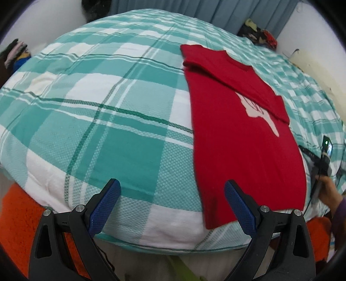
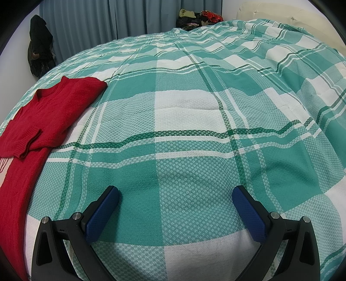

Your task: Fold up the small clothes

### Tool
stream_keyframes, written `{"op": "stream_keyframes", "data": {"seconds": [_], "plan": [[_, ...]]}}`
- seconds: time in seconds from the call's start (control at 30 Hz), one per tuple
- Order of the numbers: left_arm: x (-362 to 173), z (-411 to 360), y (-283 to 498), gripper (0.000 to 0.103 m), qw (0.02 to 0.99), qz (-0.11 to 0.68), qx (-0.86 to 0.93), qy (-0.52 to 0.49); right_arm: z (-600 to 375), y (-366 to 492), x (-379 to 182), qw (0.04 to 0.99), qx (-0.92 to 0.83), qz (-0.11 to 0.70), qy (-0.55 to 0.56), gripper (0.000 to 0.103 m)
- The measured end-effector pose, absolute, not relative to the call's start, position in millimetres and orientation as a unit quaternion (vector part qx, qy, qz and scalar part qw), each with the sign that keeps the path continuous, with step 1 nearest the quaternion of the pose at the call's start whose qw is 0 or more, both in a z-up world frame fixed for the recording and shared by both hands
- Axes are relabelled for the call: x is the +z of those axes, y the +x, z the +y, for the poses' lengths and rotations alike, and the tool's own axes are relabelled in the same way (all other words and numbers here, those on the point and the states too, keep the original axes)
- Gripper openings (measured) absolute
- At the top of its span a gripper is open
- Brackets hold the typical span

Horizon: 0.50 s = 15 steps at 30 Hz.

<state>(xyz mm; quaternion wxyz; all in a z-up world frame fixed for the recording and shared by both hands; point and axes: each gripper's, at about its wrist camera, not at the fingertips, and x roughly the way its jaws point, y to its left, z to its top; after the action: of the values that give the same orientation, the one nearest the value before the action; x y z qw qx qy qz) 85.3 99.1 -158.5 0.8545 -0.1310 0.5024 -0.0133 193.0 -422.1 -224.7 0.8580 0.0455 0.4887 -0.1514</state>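
Observation:
A small red knitted sweater (image 1: 240, 138) lies flat on the green-and-white checked bedspread (image 1: 108, 103), both sleeves folded inward over a white chest print. My left gripper (image 1: 172, 190) hovers open at the bed's near edge, its right finger over the sweater's bottom hem corner and nothing between its fingers. In the right wrist view the same sweater (image 2: 39, 121) lies at the far left. My right gripper (image 2: 175, 195) stands open above bare bedspread (image 2: 194, 129), to the right of the sweater and apart from it.
A hand (image 1: 328, 192) holding the other gripper's handle shows at the right edge of the left wrist view. An orange rug (image 1: 17, 218) lies below the bed. Piles of clothes (image 2: 199, 17) sit beyond the bed by blue curtains (image 2: 97, 19). A dark bag (image 2: 40, 47) hangs at left.

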Motion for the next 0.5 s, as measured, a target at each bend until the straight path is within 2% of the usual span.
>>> {"op": "stream_keyframes", "data": {"seconds": [0.2, 0.5], "plan": [[-154, 109, 83, 0.098, 0.862, 0.495, 0.019, -0.109, -422, 185, -212, 0.849, -0.140, 0.503, 0.076, 0.103], [-160, 117, 81, 0.098, 0.865, 0.493, 0.029, -0.090, -373, 95, -163, 0.876, -0.114, 0.451, 0.124, 0.103]]}}
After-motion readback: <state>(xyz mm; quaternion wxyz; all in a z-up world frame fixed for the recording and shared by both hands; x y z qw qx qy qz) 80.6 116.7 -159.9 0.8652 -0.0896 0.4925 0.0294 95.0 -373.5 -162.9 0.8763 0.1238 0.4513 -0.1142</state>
